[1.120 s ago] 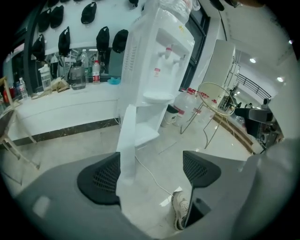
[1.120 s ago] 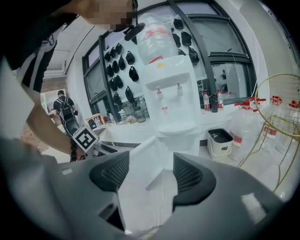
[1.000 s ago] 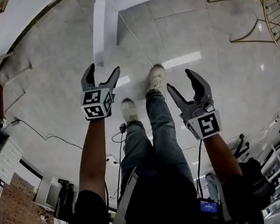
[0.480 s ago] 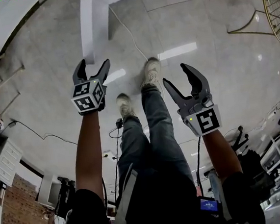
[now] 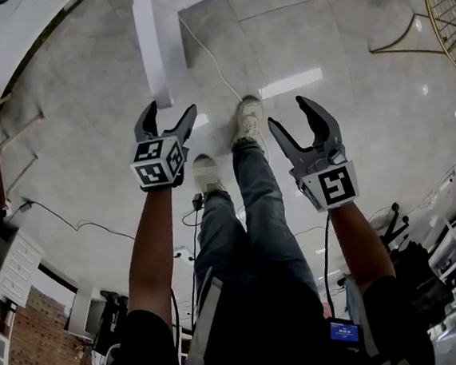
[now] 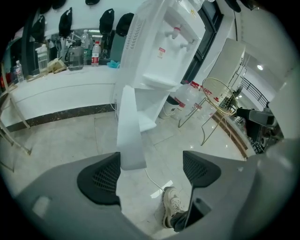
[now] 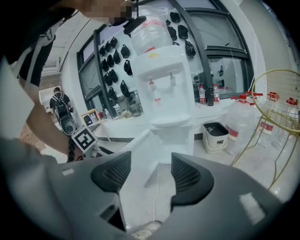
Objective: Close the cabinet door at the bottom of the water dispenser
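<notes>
White rigid flat-panel cabinet door (image 6: 129, 131) stands swung open, centre of the left gripper view, below the white water dispenser (image 6: 159, 51). Judged light and free-swinging: push its flat face near the free edge. The left claw (image 6: 150, 165) and right claw (image 7: 151, 171) are both spread, empty.

Bright, even indoor light fills every view, and the glossy floor (image 5: 384, 138) throws back hard white streaks of overhead lamps near its middle, with small glints toward its right edge. Fisheye distortion bends straight lines at the borders, and both tool views fall to black in their corners. The white water dispenser (image 7: 168, 89) looks washed out, while the near bodies of the left tool (image 6: 151, 161) and right tool (image 7: 151, 161) are soft and unfocused.
</notes>
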Available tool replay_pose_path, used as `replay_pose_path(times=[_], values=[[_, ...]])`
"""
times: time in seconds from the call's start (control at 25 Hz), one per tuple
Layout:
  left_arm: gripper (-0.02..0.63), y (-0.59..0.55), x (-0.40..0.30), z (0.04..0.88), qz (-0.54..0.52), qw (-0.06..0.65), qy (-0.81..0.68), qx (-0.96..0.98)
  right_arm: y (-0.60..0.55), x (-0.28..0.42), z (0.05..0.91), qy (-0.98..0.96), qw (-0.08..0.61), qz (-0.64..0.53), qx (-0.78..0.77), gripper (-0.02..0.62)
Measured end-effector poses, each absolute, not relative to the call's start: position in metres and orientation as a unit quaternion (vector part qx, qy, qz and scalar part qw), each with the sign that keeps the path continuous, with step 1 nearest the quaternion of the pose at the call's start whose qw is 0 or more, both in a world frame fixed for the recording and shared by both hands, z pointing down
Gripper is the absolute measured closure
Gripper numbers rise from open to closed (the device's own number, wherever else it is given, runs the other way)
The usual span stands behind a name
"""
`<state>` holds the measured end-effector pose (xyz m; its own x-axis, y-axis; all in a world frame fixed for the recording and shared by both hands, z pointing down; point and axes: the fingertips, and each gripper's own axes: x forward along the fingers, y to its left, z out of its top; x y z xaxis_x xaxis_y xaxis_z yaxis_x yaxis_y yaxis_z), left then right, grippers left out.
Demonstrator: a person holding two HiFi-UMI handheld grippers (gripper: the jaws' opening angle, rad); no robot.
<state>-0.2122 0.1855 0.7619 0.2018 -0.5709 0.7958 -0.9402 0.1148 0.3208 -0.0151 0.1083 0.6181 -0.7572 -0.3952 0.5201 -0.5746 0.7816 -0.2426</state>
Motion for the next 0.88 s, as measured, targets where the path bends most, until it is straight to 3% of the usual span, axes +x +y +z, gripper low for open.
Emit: replay_pose_path(times=[0.88], values=[[0.198,0.131,-0.106,0.759,0.218,0.462,-0.530,0.677,0.084,0.060,0.627,-0.891,0.233,0.215,0.324,0.344]])
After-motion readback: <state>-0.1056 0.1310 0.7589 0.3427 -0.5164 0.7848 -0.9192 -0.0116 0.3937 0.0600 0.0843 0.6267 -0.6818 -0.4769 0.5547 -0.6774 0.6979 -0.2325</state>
